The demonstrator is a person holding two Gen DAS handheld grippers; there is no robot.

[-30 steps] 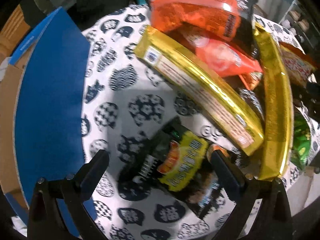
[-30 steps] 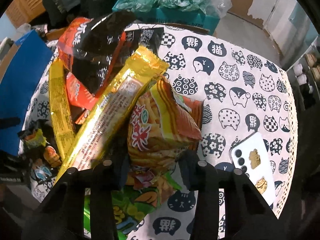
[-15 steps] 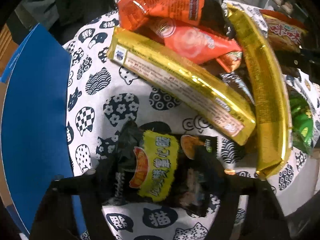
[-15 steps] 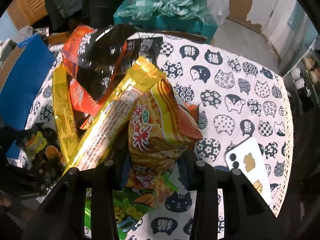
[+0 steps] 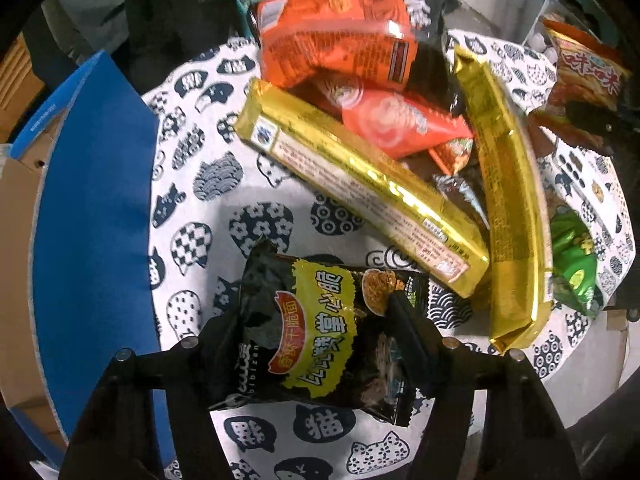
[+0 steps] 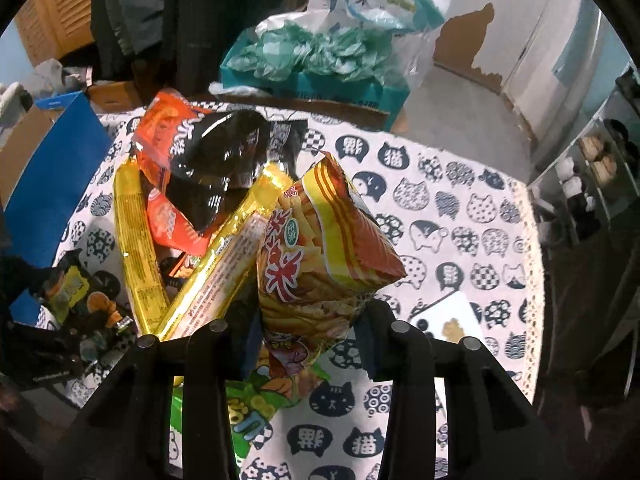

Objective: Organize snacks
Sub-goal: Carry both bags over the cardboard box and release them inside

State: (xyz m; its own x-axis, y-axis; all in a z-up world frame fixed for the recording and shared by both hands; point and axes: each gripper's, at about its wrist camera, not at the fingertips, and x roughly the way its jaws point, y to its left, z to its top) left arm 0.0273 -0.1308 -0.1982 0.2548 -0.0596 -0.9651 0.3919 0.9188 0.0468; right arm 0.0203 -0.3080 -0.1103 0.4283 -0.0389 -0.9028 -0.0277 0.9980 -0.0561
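A black snack bag with a yellow label [image 5: 320, 332] sits between the fingers of my left gripper [image 5: 310, 312]. The jaws are closing and the pads press its sides; it hangs just above the cat-print tablecloth [image 5: 256, 200]. My right gripper [image 6: 308, 316] is shut on the lower end of an orange-and-yellow chip bag [image 6: 320, 248], held upright above the pile. That chip bag [image 5: 588, 72] also shows at the far right of the left wrist view. The black bag [image 6: 72, 288] appears small at the left edge of the right wrist view.
Two long gold packs [image 5: 360, 184] [image 5: 508, 208], an orange pack [image 5: 336, 40], a red pouch [image 5: 396, 124] and a green bag [image 5: 572, 264] lie heaped mid-table. A blue box [image 5: 92, 208] stands at the left. A white phone [image 6: 448, 320] lies near the right gripper, and a teal box of plastic bags [image 6: 320, 60] is behind.
My left gripper went from wide open around the black bag to pressing on it, and raised it slightly. My right gripper rose with the orange chip bag.
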